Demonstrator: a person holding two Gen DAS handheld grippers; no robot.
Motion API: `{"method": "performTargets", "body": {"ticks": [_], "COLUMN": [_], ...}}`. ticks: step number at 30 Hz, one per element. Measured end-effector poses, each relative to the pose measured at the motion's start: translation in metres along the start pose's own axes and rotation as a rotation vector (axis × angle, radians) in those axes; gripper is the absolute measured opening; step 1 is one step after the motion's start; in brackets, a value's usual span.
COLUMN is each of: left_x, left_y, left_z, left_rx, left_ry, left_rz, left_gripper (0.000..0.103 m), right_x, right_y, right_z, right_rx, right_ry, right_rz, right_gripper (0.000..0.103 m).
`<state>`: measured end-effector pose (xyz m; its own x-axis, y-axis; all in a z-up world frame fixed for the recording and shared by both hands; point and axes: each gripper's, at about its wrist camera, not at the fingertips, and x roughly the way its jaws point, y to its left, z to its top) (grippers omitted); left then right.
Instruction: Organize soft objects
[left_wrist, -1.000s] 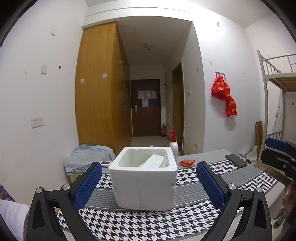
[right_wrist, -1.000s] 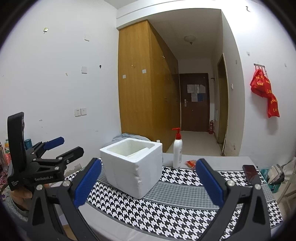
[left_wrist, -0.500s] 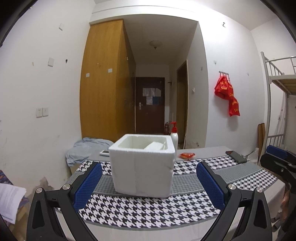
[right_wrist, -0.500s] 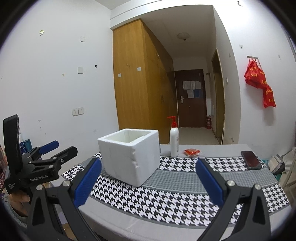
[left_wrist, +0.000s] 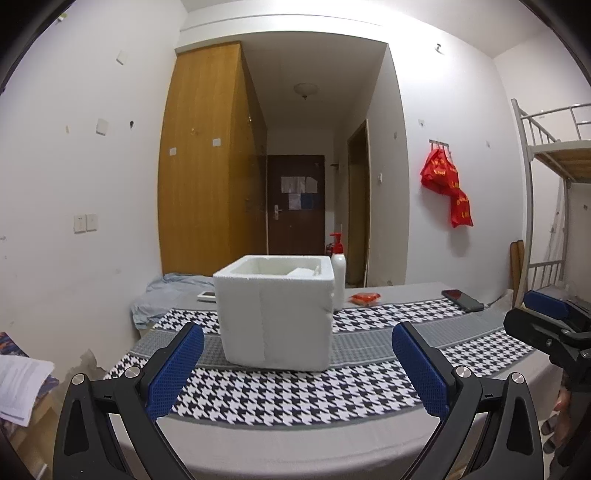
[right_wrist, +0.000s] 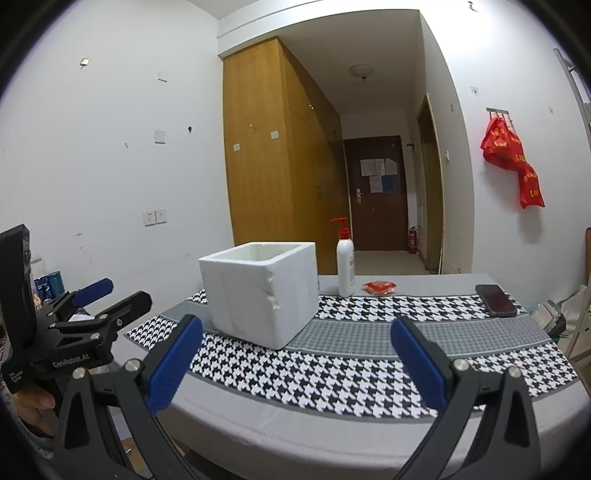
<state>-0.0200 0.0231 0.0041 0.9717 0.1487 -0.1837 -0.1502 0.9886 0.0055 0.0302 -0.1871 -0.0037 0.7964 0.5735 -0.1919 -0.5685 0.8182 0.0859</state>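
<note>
White walls, a tall wooden wardrobe (left_wrist: 210, 158) and a dark door (left_wrist: 295, 205) at the end of a short hallway frame a tabletop (left_wrist: 280, 439) covered with a black-and-white houndstooth cloth (left_wrist: 295, 391). On that cloth stands a white foam box (left_wrist: 275, 314), open at the top; in the left wrist view a pale folded piece (left_wrist: 304, 272) shows just above its far inner wall, though what it is made of cannot be told. Just behind the box stands a white pump bottle (right_wrist: 345, 266) with a red head, and beyond it on the bare grey part of the tabletop lies a small red packet (right_wrist: 379, 287), well apart from the box. A dark phone (right_wrist: 495, 299) lies near the right edge. The left gripper (left_wrist: 297, 373) hangs short of the near edge of the tabletop with its jaws spread wide and nothing between them; the right gripper (right_wrist: 295, 369) is likewise wide open and empty, held short of the near edge. Judging by this, the sorting looks largely done or paused: something already sits in the box and no soft item lies loose on the cloth. What may remain is the red packet, if it counts, and a crumpled light-blue cloth (left_wrist: 166, 295) heaped beyond the far left corner, neither of which is within reach of the jaws as they stand.
</note>
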Motion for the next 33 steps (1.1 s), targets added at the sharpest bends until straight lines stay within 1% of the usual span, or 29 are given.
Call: {"method": "performTargets", "body": {"ticks": [9, 19, 33], "left_x": [-0.015, -0.031, -0.052], "left_y": [0.002, 0.0, -0.004], "left_z": [-0.007, -0.007, -0.017], "left_rx": [-0.01, -0.001, 0.015], "left_ry": [-0.006, -0.029, -0.046], "left_rz": [0.002, 0.002, -0.008], "left_gripper": [0.102, 0.102, 0.102], "right_x": [-0.012, -0.024, -0.041], "right_y": [0.009, 0.02, 0.031], "right_z": [-0.007, -0.012, -0.02], "right_rx": [-0.007, -0.017, -0.034], "right_ry": [-0.003, -0.01, -0.022], "right_rz": [-0.002, -0.006, -0.005], "right_gripper": [0.103, 0.103, 0.103]}}
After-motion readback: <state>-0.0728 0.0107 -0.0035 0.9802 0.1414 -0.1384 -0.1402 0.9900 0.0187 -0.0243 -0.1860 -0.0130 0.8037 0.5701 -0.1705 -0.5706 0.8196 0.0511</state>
